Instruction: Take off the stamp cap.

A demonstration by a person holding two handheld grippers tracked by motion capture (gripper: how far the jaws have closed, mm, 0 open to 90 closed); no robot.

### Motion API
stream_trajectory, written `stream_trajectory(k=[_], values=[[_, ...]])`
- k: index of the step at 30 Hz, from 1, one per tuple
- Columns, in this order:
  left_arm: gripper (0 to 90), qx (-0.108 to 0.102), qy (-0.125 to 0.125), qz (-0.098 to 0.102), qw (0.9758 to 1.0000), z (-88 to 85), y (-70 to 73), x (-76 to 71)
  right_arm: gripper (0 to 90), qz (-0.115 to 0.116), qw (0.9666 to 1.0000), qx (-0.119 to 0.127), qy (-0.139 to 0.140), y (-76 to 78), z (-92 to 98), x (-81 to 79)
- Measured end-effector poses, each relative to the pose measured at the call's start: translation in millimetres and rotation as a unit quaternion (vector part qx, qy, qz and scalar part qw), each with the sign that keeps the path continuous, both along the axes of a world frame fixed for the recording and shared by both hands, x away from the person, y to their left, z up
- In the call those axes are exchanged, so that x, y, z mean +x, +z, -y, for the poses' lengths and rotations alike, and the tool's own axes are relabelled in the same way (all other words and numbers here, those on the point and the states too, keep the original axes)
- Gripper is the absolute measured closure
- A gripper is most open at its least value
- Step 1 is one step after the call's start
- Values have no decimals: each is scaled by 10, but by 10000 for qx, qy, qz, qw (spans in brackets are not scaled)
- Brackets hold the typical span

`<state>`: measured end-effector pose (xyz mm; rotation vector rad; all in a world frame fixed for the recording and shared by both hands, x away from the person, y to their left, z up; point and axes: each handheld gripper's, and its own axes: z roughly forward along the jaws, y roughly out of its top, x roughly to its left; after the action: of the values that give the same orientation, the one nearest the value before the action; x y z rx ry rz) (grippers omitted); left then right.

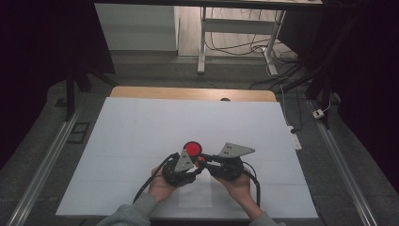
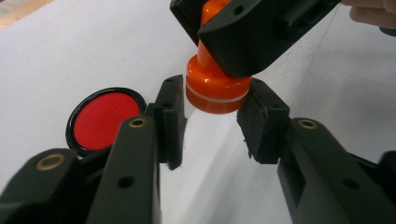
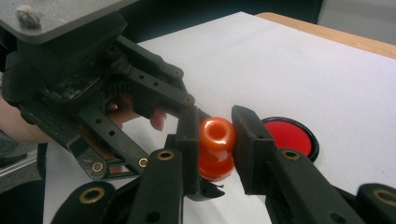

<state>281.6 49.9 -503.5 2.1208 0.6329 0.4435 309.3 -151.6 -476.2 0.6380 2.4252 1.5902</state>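
An orange stamp with a round knob and a wider base hangs just above the white sheet. My right gripper is shut on its knob, coming in from the right in the high view. My left gripper has its two pads against the sides of the stamp's base, one on each side, so both grippers hold the same stamp. A round red ink pad in a black case lies open on the sheet just beyond the stamp, touched by neither gripper.
A white sheet covers the table, with a wooden strip bare along the far edge. A person's hands and grey sleeves come in from the near edge. Desk legs and cables stand on the floor beyond the table.
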Motion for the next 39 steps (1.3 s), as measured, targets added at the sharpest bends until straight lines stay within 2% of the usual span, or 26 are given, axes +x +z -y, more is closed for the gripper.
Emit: stream_trajectory(k=[9,18,39], values=[[642,41,-11,39,10000,10,-3,-5,722,3,10000,-14,-7,0,1,-1],[653,191,-31,147,9997,9,-1,-19,723,22,10000,-36,-5,-4,-9,-3],[656,224,-9,170,9996,10,-10,-26,726,45,10000,-73,-36,-3,-20,-13]])
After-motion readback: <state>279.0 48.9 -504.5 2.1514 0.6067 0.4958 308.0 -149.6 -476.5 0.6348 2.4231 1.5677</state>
